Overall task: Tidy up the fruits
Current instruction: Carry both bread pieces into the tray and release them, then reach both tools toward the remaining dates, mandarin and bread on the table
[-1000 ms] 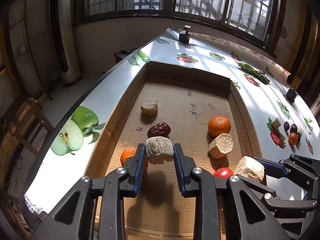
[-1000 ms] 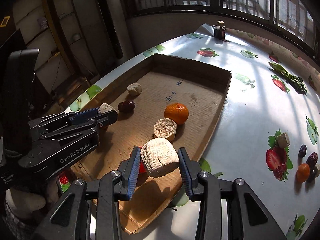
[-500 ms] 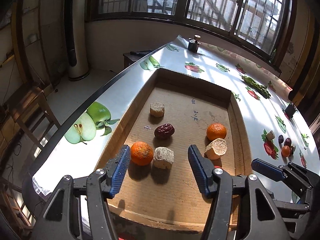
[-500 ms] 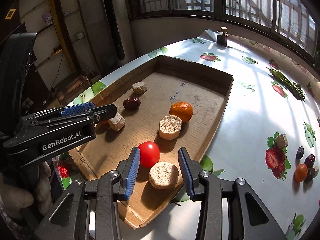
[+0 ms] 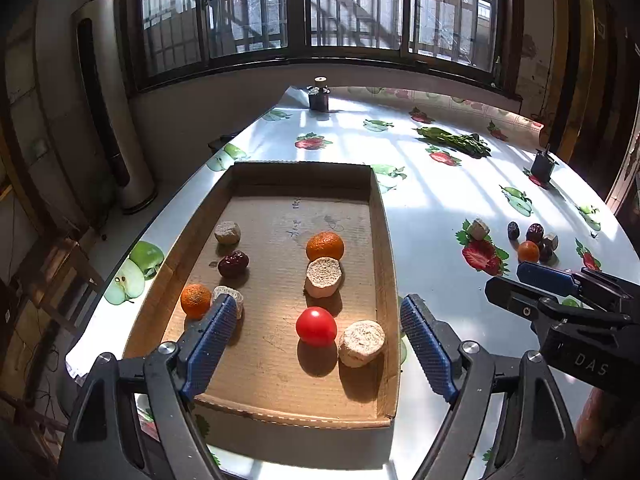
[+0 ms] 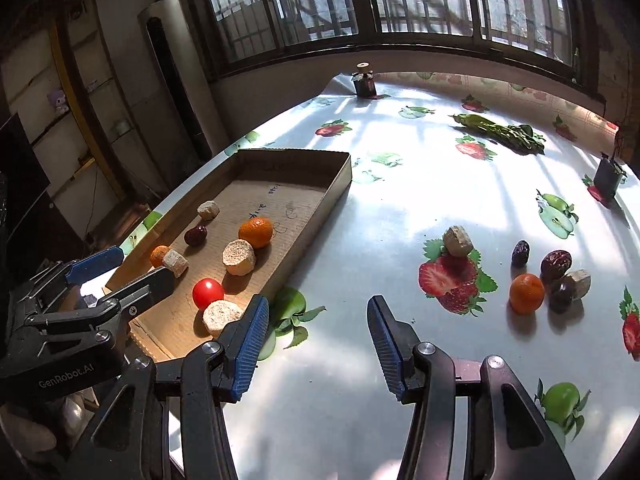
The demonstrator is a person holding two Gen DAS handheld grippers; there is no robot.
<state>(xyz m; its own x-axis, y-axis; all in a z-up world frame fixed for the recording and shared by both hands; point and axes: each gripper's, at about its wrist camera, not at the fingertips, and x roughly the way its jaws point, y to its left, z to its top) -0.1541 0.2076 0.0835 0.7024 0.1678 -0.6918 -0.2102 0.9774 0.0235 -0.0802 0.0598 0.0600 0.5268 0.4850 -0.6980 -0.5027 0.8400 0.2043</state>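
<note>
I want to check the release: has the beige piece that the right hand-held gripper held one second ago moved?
Yes. The beige piece went down onto the cardboard tray, beside the red tomato; the right hand-held gripper, jaws just opening, holds nothing.

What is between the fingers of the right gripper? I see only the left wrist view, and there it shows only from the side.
Observer: Nothing. The right gripper is open. Its jaws have just been opening, and only the white fruit-print tablecloth lies under them.
Operator: Where is it now?
Observer: Beside the brown cardboard tray, outside its wall. The round tan corky piece inside the tray lies close by one finger.
</note>
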